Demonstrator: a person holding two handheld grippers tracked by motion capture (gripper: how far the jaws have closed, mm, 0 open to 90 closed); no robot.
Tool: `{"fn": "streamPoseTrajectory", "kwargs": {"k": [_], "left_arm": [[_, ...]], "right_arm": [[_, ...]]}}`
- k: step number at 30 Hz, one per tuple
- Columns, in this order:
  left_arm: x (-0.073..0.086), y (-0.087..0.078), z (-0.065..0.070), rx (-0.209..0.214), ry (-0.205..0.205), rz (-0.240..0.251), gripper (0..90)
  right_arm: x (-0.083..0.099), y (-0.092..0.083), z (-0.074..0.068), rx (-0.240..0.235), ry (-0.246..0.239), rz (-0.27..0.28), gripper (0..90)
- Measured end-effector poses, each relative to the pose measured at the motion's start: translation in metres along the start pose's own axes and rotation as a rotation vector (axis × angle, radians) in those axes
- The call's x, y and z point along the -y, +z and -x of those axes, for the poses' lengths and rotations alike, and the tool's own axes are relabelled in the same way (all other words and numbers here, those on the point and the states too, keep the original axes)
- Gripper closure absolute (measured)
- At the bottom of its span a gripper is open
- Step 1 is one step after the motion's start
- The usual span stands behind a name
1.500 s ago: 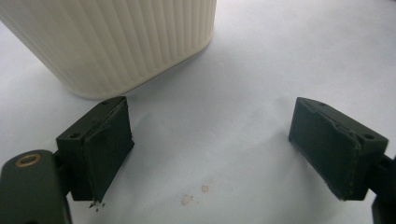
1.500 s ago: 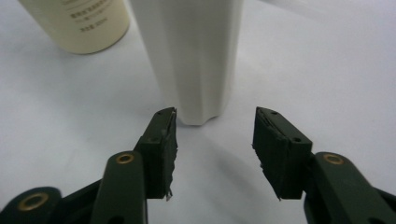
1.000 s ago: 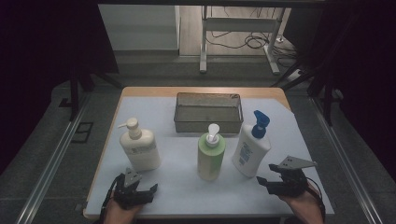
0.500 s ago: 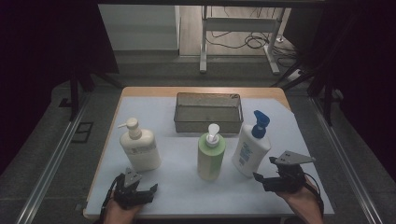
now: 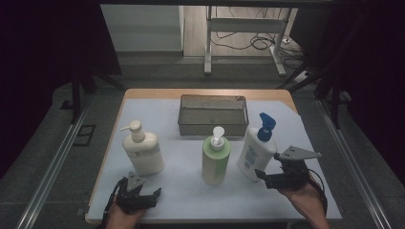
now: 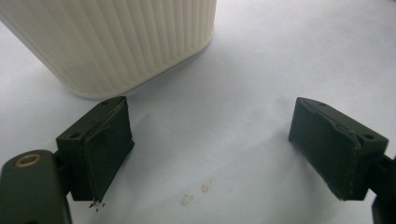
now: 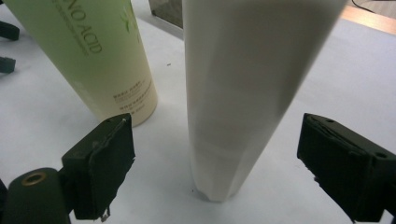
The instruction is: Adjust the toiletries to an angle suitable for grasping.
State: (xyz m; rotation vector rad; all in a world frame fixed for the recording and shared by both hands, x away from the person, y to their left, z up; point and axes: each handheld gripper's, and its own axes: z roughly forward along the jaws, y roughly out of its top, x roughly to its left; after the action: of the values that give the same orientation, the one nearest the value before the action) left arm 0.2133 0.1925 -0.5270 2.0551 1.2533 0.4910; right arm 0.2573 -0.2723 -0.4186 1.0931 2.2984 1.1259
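Three pump bottles stand in a row on the white table mat [image 5: 181,191]: a cream one [image 5: 142,152] at the left, a green one [image 5: 216,161] in the middle and a white one with a blue pump [image 5: 256,153] at the right. My left gripper [image 5: 144,192] rests low near the front edge, open and empty, just short of the cream bottle's ribbed base [image 6: 116,42]. My right gripper [image 5: 264,177] is open, and its jaws have just been opening. The white bottle [image 7: 243,93] stands between them, untouched by either pad, with the green bottle [image 7: 93,51] beside it.
A metal mesh basket [image 5: 213,125] sits behind the bottles at the back of the mat. The table's wooden edge [image 5: 205,92] shows beyond it. Dark floor and metal rails surround the table.
My right gripper has risen slightly beside the white bottle, and its jaws stand wider apart. The left gripper and the bottles have stayed put.
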Motion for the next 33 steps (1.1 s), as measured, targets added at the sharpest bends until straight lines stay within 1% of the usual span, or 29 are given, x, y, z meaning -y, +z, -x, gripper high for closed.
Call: {"fn": "streamPoseTrajectory", "kwargs": {"k": [2, 11, 17, 23, 27, 29, 33], "left_arm": [[0.000, 0.000, 0.000, 0.000, 0.000, 0.000, 13.0], [0.000, 0.000, 0.000, 0.001, 0.000, 0.000, 13.0], [0.000, 0.000, 0.000, -0.001, 0.001, 0.003, 13.0], [0.000, 0.000, 0.000, -0.001, 0.001, 0.003, 13.0], [0.000, 0.000, 0.000, -0.001, 0.001, 0.003, 13.0], [0.000, 0.000, 0.000, -0.001, 0.001, 0.003, 13.0], [0.000, 0.000, 0.000, -0.001, 0.001, 0.003, 13.0]], "right_arm": [[-0.003, 0.001, 0.000, 0.002, 0.009, 0.003, 10.3], [-0.015, 0.003, -0.002, 0.015, 0.005, 0.024, 9.8], [-0.022, 0.005, -0.002, 0.030, 0.010, 0.047, 13.1], [-0.027, 0.008, -0.002, 0.039, 0.015, 0.056, 14.4], [-0.031, 0.011, -0.002, 0.047, 0.016, 0.059, 18.7], [-0.032, 0.012, -0.002, 0.044, 0.017, 0.055, 22.5], [-0.033, 0.015, -0.002, 0.049, 0.020, 0.054, 26.0]]}}
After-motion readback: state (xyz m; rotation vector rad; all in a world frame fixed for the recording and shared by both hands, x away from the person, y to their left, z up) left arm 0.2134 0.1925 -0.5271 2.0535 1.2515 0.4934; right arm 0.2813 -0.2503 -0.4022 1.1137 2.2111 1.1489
